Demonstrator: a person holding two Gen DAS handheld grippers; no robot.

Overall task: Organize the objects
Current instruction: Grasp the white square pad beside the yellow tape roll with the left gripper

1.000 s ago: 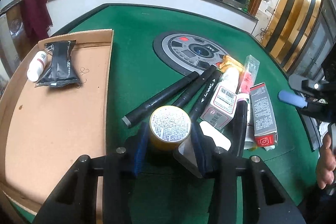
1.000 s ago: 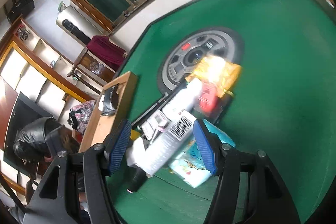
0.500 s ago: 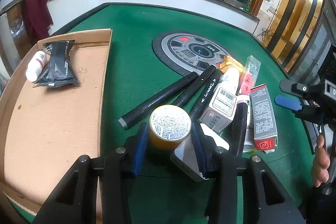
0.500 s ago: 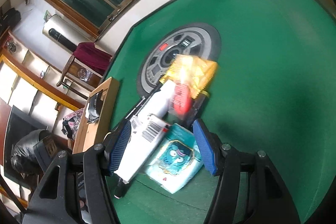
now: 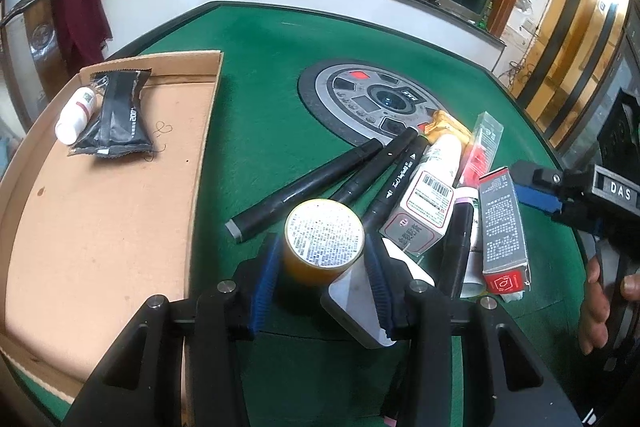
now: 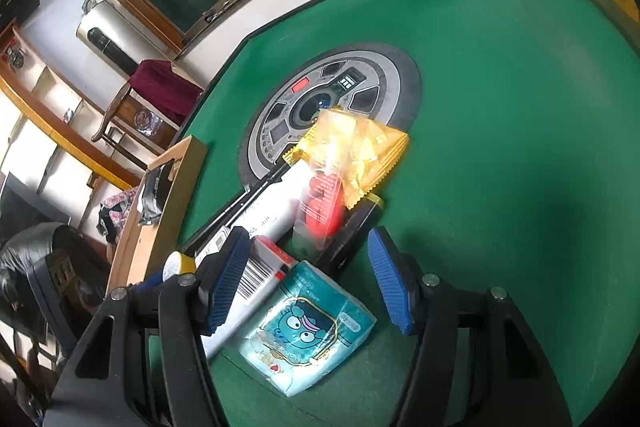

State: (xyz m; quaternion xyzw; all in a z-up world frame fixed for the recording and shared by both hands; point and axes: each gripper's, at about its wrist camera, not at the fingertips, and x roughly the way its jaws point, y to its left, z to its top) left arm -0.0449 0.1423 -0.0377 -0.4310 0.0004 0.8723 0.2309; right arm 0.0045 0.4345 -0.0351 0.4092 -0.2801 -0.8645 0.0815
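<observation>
A heap of small items lies on the green table (image 5: 260, 39). My left gripper (image 5: 322, 277) is shut on a yellow cylindrical bottle (image 5: 322, 241) with a printed white end. Beside it lie black markers (image 5: 304, 187), a white tube box (image 5: 432, 195), a red and grey box (image 5: 502, 223) and a yellow snack packet (image 6: 352, 147). My right gripper (image 6: 308, 277) is open, hovering over a teal tissue pack (image 6: 308, 331) without touching it. It also shows at the right edge of the left wrist view (image 5: 560, 195).
A flat cardboard tray (image 5: 100, 195) lies at the left, holding a black sachet (image 5: 116, 115) and a small white bottle (image 5: 76, 115). A round grey control panel (image 5: 372, 99) is set in the table's middle. A white block (image 5: 360, 299) lies under my left gripper's right finger.
My right gripper has pulled back and swung so the teal tissue pack now lies between its fingers. My left gripper has stayed shut on the yellow bottle, barely moving.
</observation>
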